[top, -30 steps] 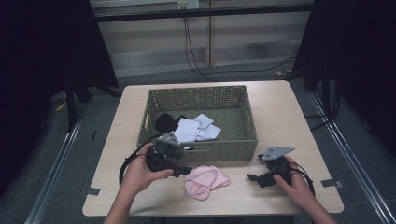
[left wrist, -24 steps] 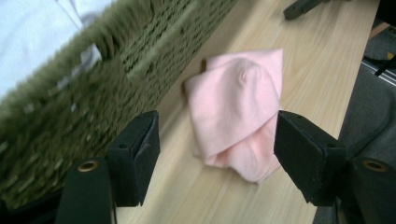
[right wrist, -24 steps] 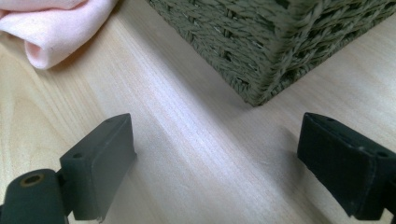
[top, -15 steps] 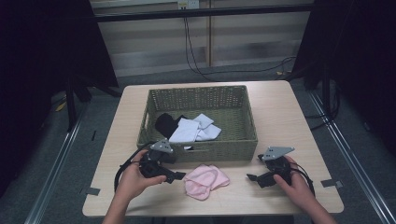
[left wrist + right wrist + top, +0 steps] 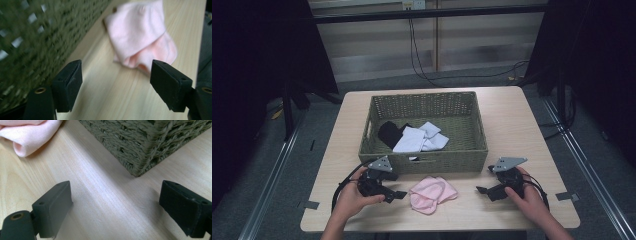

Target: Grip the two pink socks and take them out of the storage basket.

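A: Starting with the high view, where is the pink cloth [image 5: 432,193] lying?

B: It is sitting flat on the surface [image 5: 517,125] near the front edge, just in front of the basket [image 5: 477,131] and between the two tools. The left tool [image 5: 398,195] is resting just beside it, jaws wide with nothing between them; they have just been opening further. The right tool [image 5: 480,190] is waiting a little apart toward the right front corner, also wide and holding nothing. Inside the basket, white cloths [image 5: 418,138] and a black cloth [image 5: 390,133] are lying together.

A: And the left gripper view?

B: It is showing what the high view is not: the pink cloth [image 5: 142,37] is folded, with a doubled, rounded edge pointing at the pads. The basket wall [image 5: 30,37] is running close along one side.

A: How is it likely to handle?

B: I judge it soft, light and limp, so it will be drooping when lifted. That doubled fold nearest the left tool looks like the best place to pinch, catching both layers.

A: The right gripper view?

B: It is looking past open pads at the basket's corner [image 5: 147,142], with one edge of the pink cloth [image 5: 27,137] at the upper left, well clear of the jaws.
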### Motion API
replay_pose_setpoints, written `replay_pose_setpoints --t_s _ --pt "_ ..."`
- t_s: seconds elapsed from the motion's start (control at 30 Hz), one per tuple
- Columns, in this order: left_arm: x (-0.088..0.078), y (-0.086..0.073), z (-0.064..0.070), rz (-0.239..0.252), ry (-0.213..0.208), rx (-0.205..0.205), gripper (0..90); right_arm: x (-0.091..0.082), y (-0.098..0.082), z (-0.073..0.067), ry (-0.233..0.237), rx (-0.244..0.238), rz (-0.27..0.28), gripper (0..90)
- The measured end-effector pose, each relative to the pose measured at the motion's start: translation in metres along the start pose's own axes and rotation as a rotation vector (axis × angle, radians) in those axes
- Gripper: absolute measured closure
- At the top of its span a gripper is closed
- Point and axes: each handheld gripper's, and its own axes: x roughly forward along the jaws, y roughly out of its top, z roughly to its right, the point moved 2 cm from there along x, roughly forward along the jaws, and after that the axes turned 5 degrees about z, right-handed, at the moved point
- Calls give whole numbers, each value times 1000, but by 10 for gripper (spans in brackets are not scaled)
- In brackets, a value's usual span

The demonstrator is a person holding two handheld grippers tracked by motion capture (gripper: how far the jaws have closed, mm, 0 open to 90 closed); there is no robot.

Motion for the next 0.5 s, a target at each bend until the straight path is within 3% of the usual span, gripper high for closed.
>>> replay_pose_setpoints --t_s 0.07,0.17,0.4,0.47,0.5 --pt "3 -5 -2 -9 0 -14 251 0 0 0 -1 1 -1 103" --pt "7 -10 -3 -43 17 6 243 0 0 0 -1 2 -2 103" --pt "10 -16 -3 -35 77 97 210 0 0 0 0 -5 2 103" --pt "11 -18 -2 -25 89 140 207 0 0 0 -1 -3 2 102" --pt "12 -18 -2 -18 85 136 198 0 0 0 0 -3 2 103"
